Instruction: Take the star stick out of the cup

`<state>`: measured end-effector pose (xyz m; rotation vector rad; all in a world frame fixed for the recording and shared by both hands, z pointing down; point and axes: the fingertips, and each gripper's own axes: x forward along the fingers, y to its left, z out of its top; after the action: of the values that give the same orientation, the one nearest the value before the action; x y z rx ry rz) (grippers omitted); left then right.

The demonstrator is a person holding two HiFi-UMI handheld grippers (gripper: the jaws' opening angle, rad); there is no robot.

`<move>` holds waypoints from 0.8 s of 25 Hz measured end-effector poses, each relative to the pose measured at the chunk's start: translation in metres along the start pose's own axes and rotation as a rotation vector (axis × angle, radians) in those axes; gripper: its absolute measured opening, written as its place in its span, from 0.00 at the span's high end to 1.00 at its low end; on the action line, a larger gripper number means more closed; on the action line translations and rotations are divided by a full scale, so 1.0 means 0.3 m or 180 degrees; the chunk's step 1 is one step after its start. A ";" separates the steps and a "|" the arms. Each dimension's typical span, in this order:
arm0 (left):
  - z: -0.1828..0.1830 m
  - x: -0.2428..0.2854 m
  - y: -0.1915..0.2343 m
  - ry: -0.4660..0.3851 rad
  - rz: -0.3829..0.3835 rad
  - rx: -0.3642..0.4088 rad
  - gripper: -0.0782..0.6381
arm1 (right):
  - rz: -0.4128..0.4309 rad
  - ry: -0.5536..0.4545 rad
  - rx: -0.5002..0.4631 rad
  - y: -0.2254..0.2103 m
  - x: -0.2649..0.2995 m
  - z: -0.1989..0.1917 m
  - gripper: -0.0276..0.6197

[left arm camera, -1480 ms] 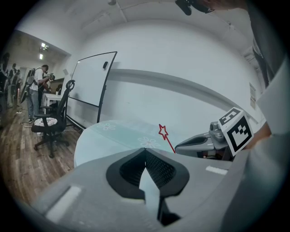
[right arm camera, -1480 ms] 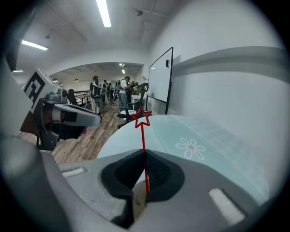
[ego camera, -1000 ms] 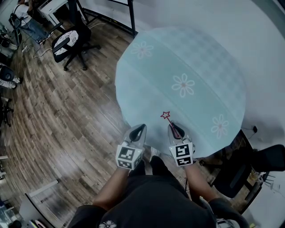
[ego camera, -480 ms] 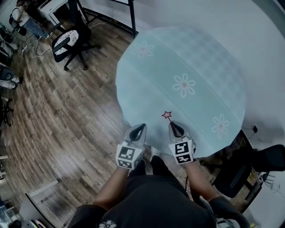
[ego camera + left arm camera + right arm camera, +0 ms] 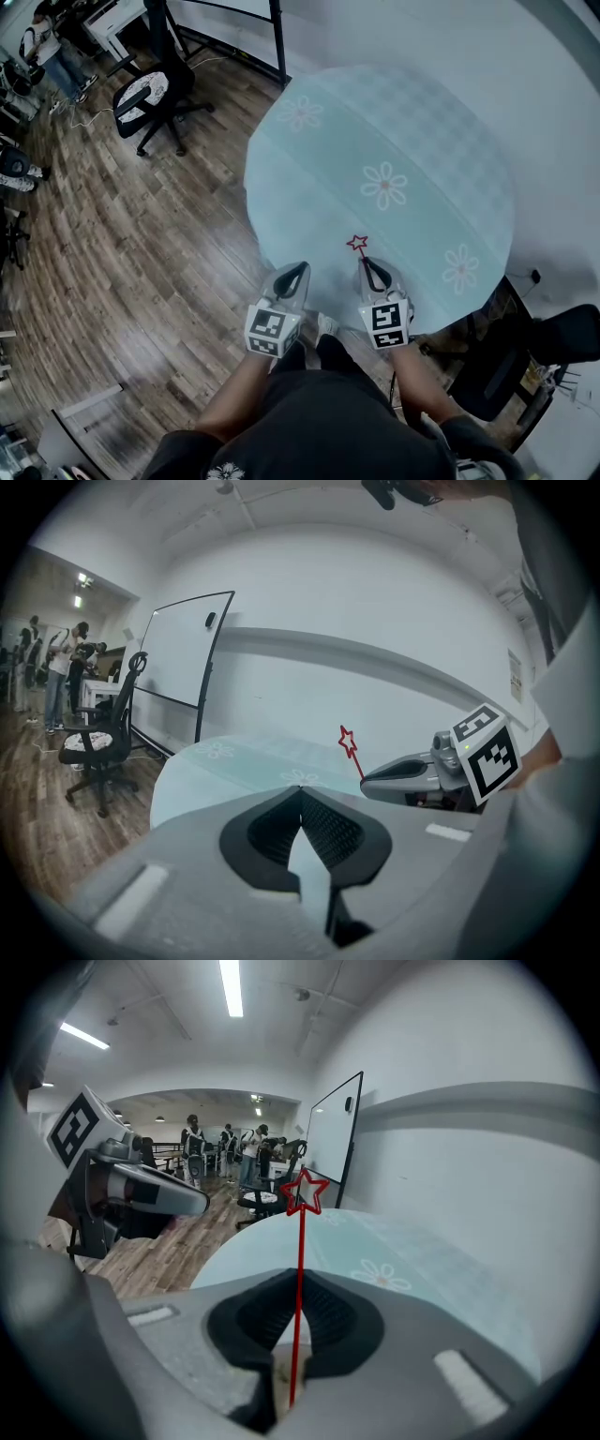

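- Standing at the far left on the wood-plank floor is a black office chair with a patterned seat. A person is just beyond it, near the top corner.
- Next comes the left gripper, held at the near-left edge of the table, its marker cube toward the wearer's body. In the left gripper view its jaws meet at the tips and nothing sits between the ribbed pads. It holds nothing.
- Just to its right, and apart from it, is the right gripper, also over the table's near edge. Its jaws are clamped on the lower part of the star stick.
- The thin red stem of the stick runs up between the pads in the right gripper view. Its open red star outline stands clear above the jaw tips, over the cloth, and touches nothing but the gripper.
- The round table fills the middle and right of the head view. It wears a pale blue-green cloth printed with white daisies.
- A whiteboard on a black frame stands past the table's far side, against the white wall.
- At the lower right, partly under the table's edge, sits a second black chair.
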<state>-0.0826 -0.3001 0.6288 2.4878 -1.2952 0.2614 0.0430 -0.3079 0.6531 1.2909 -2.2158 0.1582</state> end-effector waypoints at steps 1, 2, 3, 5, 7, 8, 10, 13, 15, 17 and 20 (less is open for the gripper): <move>0.006 -0.004 -0.005 -0.0014 0.0005 0.0011 0.88 | -0.0021 -0.0040 0.0014 -0.007 -0.010 0.009 0.93; 0.014 -0.008 -0.008 -0.0030 0.0011 0.0019 0.88 | -0.0043 -0.0082 0.0046 -0.014 -0.019 0.019 0.93; 0.022 -0.012 -0.010 -0.0047 0.0016 0.0025 0.88 | -0.0066 -0.0124 0.0097 -0.021 -0.027 0.030 0.93; 0.038 -0.023 -0.016 -0.0072 0.0020 0.0037 0.88 | -0.0113 -0.0210 0.0218 -0.035 -0.045 0.055 0.93; 0.053 -0.036 -0.026 -0.0083 0.0025 0.0049 0.88 | -0.0158 -0.0292 0.0293 -0.048 -0.068 0.085 0.93; 0.064 -0.042 -0.031 -0.0095 0.0031 0.0052 0.88 | -0.0182 -0.0337 0.0312 -0.055 -0.080 0.104 0.93; 0.095 -0.052 -0.037 -0.0127 0.0041 0.0041 0.88 | -0.0237 -0.0427 0.0333 -0.075 -0.102 0.142 0.93; 0.154 -0.058 -0.054 -0.0141 0.0023 0.0050 0.88 | -0.0306 -0.0564 0.0418 -0.114 -0.142 0.191 0.93; 0.201 -0.055 -0.067 -0.0197 0.0006 0.0117 0.88 | -0.0353 -0.0697 0.0519 -0.146 -0.175 0.238 0.93; 0.247 -0.054 -0.074 -0.0301 0.0005 0.0183 0.88 | -0.0391 -0.0819 0.0619 -0.172 -0.208 0.285 0.93; 0.303 -0.060 -0.078 -0.0452 0.0001 0.0238 0.88 | -0.0426 -0.1002 0.0739 -0.196 -0.253 0.354 0.93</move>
<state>-0.0725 -0.3068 0.5341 2.6103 -1.3641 0.1376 0.0768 -0.3202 0.5147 1.6850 -2.4158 0.1750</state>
